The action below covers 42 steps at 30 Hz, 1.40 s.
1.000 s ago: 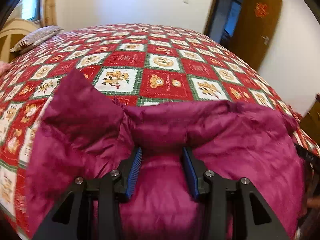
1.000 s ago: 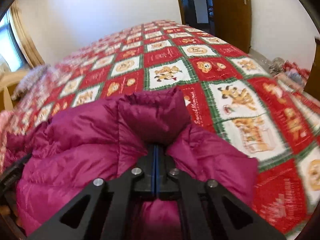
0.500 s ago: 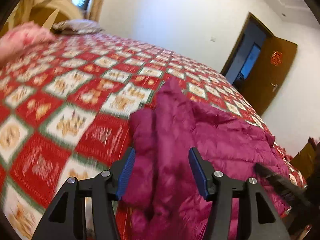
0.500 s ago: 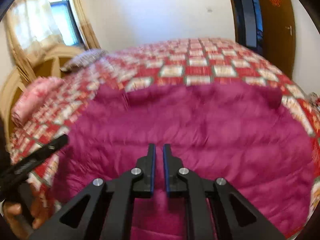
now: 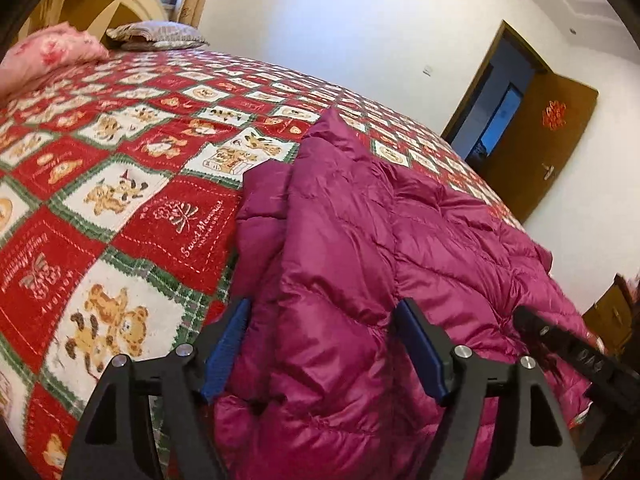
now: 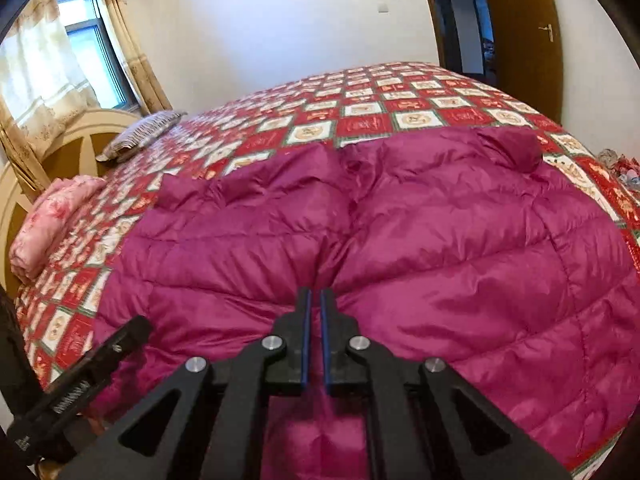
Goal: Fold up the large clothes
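A large magenta quilted down jacket (image 5: 400, 248) lies spread on the bed near its front edge; it also fills the right wrist view (image 6: 400, 232). My left gripper (image 5: 324, 340) is open, its blue pads on either side of the jacket's left edge, which bulges between them. My right gripper (image 6: 313, 308) is nearly shut with a thin gap between the pads, at the jacket's near middle edge; whether cloth is pinched there is not clear. The right gripper's body shows at the far right of the left wrist view (image 5: 576, 356).
The bed carries a red, white and green patterned blanket (image 5: 120, 184). A folded pink cloth (image 6: 44, 224) and a grey pillow (image 6: 140, 136) lie near the headboard. A brown door (image 5: 536, 148) stands open past the bed's far right corner.
The left gripper swung to the jacket's left edge and opened wider. The right gripper let go of its bunched fold, drew back to the jacket's near edge and parted slightly. The jacket now lies spread out.
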Each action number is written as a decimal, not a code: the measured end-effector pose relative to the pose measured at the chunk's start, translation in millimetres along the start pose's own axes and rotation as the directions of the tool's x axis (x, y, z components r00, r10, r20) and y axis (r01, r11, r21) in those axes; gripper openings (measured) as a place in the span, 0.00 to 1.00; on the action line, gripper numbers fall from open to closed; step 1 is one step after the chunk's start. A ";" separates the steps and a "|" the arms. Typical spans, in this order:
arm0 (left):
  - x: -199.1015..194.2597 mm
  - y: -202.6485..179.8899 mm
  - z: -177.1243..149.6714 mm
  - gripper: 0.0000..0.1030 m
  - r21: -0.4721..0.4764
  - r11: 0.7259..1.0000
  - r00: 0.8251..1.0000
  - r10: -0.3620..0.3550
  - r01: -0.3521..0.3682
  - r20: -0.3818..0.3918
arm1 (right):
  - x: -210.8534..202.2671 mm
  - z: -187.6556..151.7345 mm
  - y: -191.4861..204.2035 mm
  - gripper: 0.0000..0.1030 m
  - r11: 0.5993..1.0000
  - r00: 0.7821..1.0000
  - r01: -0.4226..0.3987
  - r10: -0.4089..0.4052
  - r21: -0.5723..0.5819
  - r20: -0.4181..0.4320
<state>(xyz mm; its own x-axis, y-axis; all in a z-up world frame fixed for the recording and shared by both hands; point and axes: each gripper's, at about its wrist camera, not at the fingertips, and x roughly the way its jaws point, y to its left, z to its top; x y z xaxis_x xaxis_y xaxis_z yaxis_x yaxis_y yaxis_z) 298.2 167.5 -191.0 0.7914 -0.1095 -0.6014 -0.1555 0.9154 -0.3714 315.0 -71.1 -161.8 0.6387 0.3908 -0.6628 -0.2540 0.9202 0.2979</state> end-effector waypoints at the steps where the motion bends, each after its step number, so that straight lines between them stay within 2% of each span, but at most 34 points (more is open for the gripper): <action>1: 0.7 -0.7 -1.4 0.74 0.001 1.000 1.000 0.000 0.000 0.001 | 11.3 -2.8 -4.9 0.05 1.000 0.999 -0.010 0.011 0.028 -0.048; 4: 4.4 -6.6 -2.0 0.74 0.023 0.999 1.000 -0.028 0.028 -0.011 | 21.1 -12.3 -10.4 0.00 0.997 0.998 -0.045 0.047 0.059 -0.046; 5: 4.3 -7.5 -1.2 0.59 0.016 0.998 0.998 -0.067 0.068 -0.020 | 21.7 -12.9 -9.7 0.00 0.998 0.998 -0.045 0.048 0.053 -0.047; 6: 4.3 -7.7 1.3 0.36 -0.009 0.990 0.990 -0.138 0.138 -0.035 | 21.5 -13.2 -9.5 0.00 0.997 0.997 -0.052 0.055 0.058 -0.050; 9: -2.6 -16.2 11.7 0.21 -0.035 0.971 0.971 -0.238 0.237 -0.026 | 23.1 -11.8 -16.9 0.00 0.989 0.992 -0.101 0.109 0.110 -0.067; 11: -10.3 -25.2 19.6 0.17 -0.014 0.958 0.958 -0.287 0.287 -0.008 | 23.0 -11.9 -25.5 0.00 0.976 0.984 -0.147 0.162 0.161 -0.080; 15: -28.3 -53.9 33.5 0.13 0.048 0.918 0.919 -0.395 0.394 0.016 | 25.7 -12.9 -37.7 0.00 0.911 0.948 -0.248 0.298 0.328 -0.110; 18: -42.6 -74.2 41.3 0.12 0.127 0.895 0.901 -0.433 0.428 0.018 | 26.2 -16.9 -19.7 0.00 0.893 0.926 -0.287 0.352 0.348 -0.139; 20: -50.0 -79.5 44.1 0.12 0.166 0.890 0.901 -0.434 0.426 0.014 | 31.1 -23.8 0.2 0.00 0.857 0.889 -0.347 0.430 0.382 -0.156; 23: -63.5 -79.1 48.3 0.12 0.207 0.896 0.914 -0.405 0.393 0.014 | 37.0 -32.1 29.9 0.00 0.823 0.854 -0.404 0.496 0.400 -0.158; 26: -71.9 -65.1 52.0 0.12 0.214 0.910 0.928 -0.371 0.356 0.037 | 41.1 -34.7 49.8 0.00 0.814 0.836 -0.430 0.522 0.390 -0.168; 29: -68.7 -51.8 54.5 0.12 0.166 0.921 0.930 -0.364 0.352 0.047 | 41.0 -35.7 56.3 0.00 0.828 0.838 -0.430 0.514 0.362 -0.181; 31: -66.6 -56.9 55.7 0.12 0.172 0.920 0.930 -0.364 0.353 0.041 | 39.6 -35.0 55.6 0.00 0.822 0.831 -0.440 0.526 0.362 -0.183; 33: -67.9 -73.6 53.1 0.12 0.227 0.908 0.929 -0.368 0.352 0.031 | 33.1 -32.6 43.1 0.01 0.808 0.820 -0.450 0.543 0.381 -0.183; 34: -69.6 -85.8 51.1 0.12 0.268 0.897 0.928 -0.372 0.352 0.025 | 31.8 -23.7 38.4 0.07 0.803 0.822 -0.453 0.544 0.388 -0.167; 35: -71.1 -95.9 48.4 0.12 0.308 0.884 0.927 -0.374 0.351 0.017 | 19.3 -17.7 28.9 0.08 0.807 0.835 -0.456 0.534 0.376 -0.132; 37: -69.4 -118.8 40.9 0.12 0.386 0.858 0.931 -0.364 0.338 -0.004 | -13.6 -6.5 4.7 0.10 0.847 0.883 -0.425 0.466 0.320 -0.060; 38: -66.1 -127.6 36.9 0.12 0.415 0.847 0.934 -0.358 0.333 -0.019 | -27.5 -2.8 -8.4 0.10 0.862 0.900 -0.405 0.435 0.306 -0.034; 40: -54.1 -148.3 24.9 0.12 0.467 0.821 0.938 -0.342 0.330 -0.061 | -47.3 0.8 -32.2 0.10 0.877 0.921 -0.371 0.389 0.304 0.001; 42: -39.9 -167.8 10.1 0.12 0.494 0.795 0.932 -0.347 0.353 -0.108 | -68.3 2.4 -63.1 0.11 0.894 0.945 -0.319 0.326 0.315 0.032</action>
<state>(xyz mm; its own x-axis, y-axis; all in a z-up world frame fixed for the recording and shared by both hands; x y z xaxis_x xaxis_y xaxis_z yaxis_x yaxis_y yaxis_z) 298.7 22.1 -97.5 0.7272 -0.4617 -0.5080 0.4479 0.8799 -0.1585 289.2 -155.9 -133.7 0.5440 0.6683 -0.5074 -0.2016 0.6911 0.6941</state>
